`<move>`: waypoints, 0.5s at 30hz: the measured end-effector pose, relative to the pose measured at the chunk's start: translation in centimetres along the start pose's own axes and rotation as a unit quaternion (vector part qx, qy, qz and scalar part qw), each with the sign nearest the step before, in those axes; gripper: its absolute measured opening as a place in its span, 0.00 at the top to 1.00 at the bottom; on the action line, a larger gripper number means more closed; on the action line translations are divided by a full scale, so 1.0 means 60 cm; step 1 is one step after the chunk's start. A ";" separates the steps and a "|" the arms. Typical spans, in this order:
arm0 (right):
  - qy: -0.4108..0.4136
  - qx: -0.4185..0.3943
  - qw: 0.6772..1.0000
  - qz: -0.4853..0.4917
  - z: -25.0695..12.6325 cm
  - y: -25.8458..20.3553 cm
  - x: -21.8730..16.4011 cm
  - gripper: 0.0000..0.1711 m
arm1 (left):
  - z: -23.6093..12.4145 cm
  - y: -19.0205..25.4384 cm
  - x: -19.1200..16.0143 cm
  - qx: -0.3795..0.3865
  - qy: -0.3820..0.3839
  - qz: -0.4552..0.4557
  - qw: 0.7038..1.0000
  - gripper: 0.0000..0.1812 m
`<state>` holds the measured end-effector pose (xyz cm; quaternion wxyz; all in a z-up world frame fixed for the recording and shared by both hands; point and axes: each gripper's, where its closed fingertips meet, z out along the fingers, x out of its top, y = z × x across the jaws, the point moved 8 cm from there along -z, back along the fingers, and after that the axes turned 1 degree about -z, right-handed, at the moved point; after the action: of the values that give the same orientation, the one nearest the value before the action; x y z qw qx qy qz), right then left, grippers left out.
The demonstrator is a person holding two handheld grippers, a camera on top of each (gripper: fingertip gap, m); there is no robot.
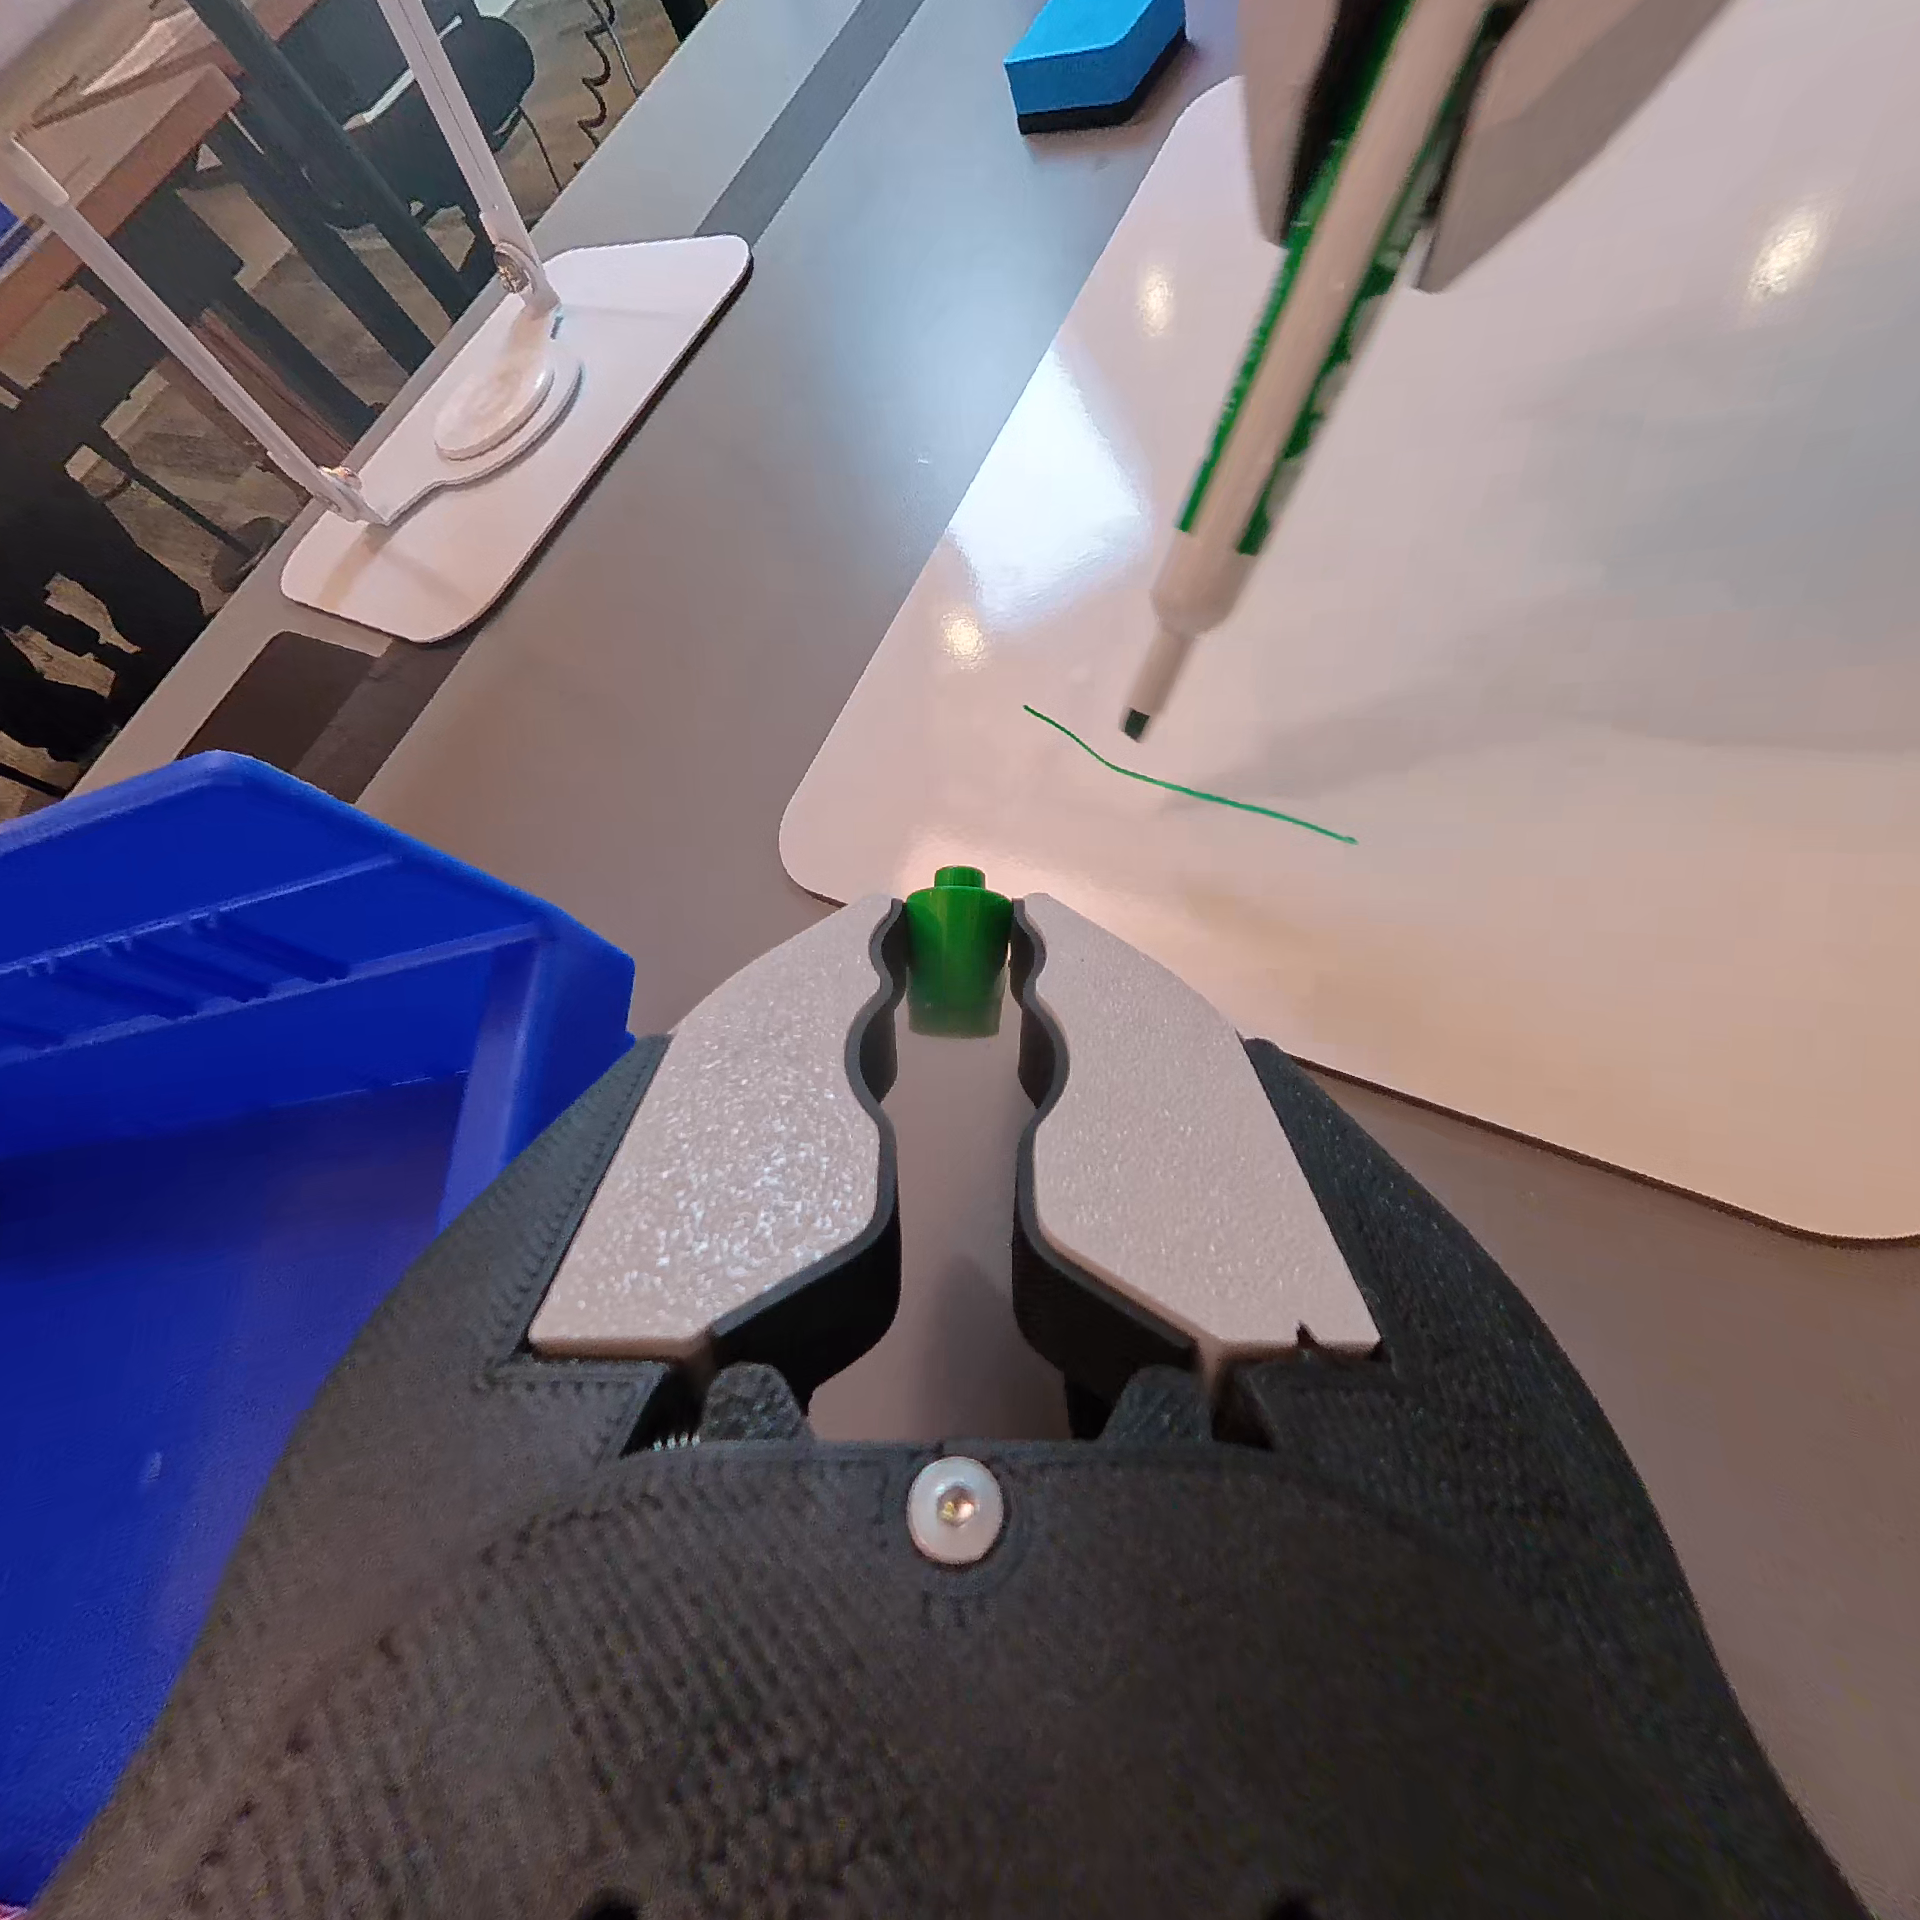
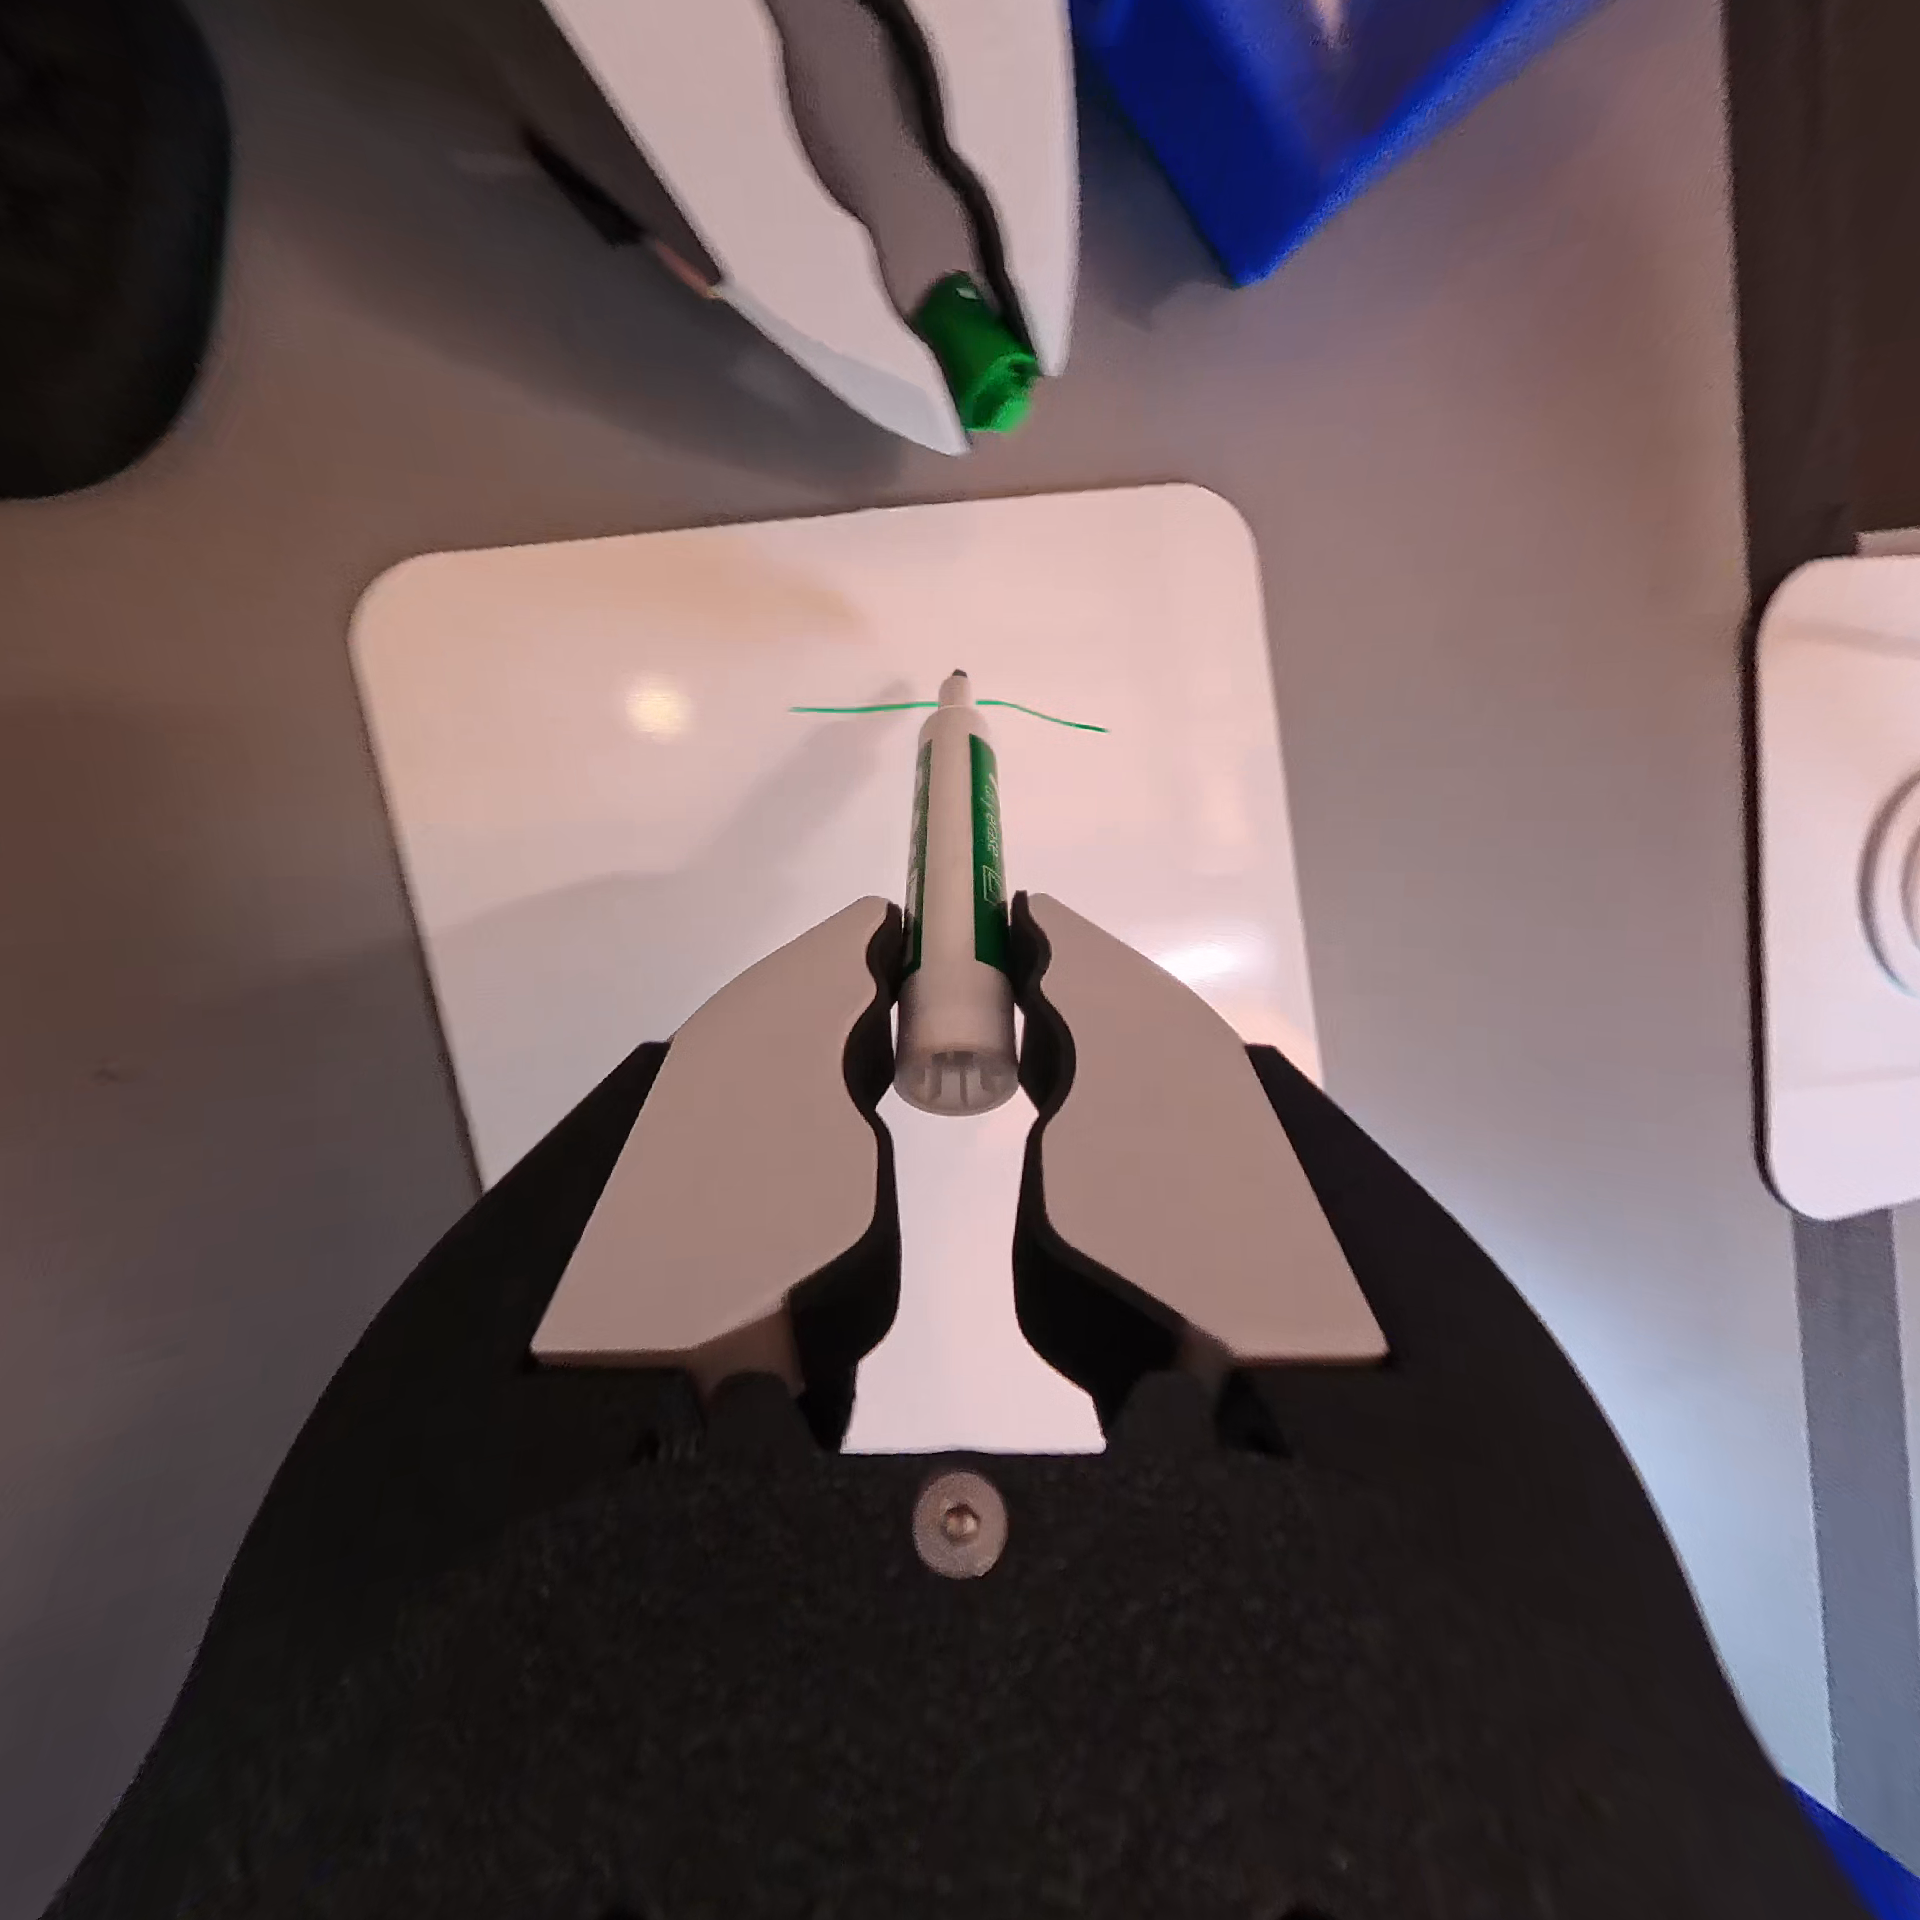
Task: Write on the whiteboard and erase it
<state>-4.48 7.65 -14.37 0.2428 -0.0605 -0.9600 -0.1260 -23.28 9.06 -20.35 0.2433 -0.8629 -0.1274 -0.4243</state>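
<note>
The right gripper point(image 2: 956, 935) is closed on a green-and-white marker point(image 2: 951, 831), its jaws pinching the barrel near the back end, with the nib pointing down at the whiteboard point(image 2: 582, 831). The nib sits right by a thin wavy green line point(image 1: 1184, 784) drawn across the board; whether it touches the surface is hard to tell, though from the left wrist view it looks just above it. The whiteboard lies flat on the grey desk point(image 1: 665, 727), the line running near the board's edge closest to the left gripper point(image 1: 956, 961). That gripper is clamped on the marker's green cap point(image 1: 956, 961), held between the fingertips over the desk just off the board's corner. A blue bin point(image 1: 208, 987) stands on the desk just beside the left gripper. A blue eraser point(image 1: 1096, 62) with a black base rests on the desk beyond the board's far edge. A white lamp base point(image 1: 582, 416) sits nearer the desk's edge, well apart from the board.
</note>
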 end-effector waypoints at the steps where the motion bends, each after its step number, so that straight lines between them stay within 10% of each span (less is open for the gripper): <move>1: -0.002 -0.009 1.000 0.005 0.003 0.011 -0.003 0.88 | 0.000 0.000 0.000 0.000 0.000 0.000 1.000 0.90; 15: -0.027 -0.022 0.999 0.022 0.026 0.053 -0.021 0.88 | 0.001 -0.002 -0.003 -0.002 -0.003 -0.002 1.000 0.90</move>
<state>-3.52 11.08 -15.63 0.2180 -0.0903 -0.9616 -0.1404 -23.41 9.19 -20.48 0.2405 -0.8644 -0.1287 -0.4223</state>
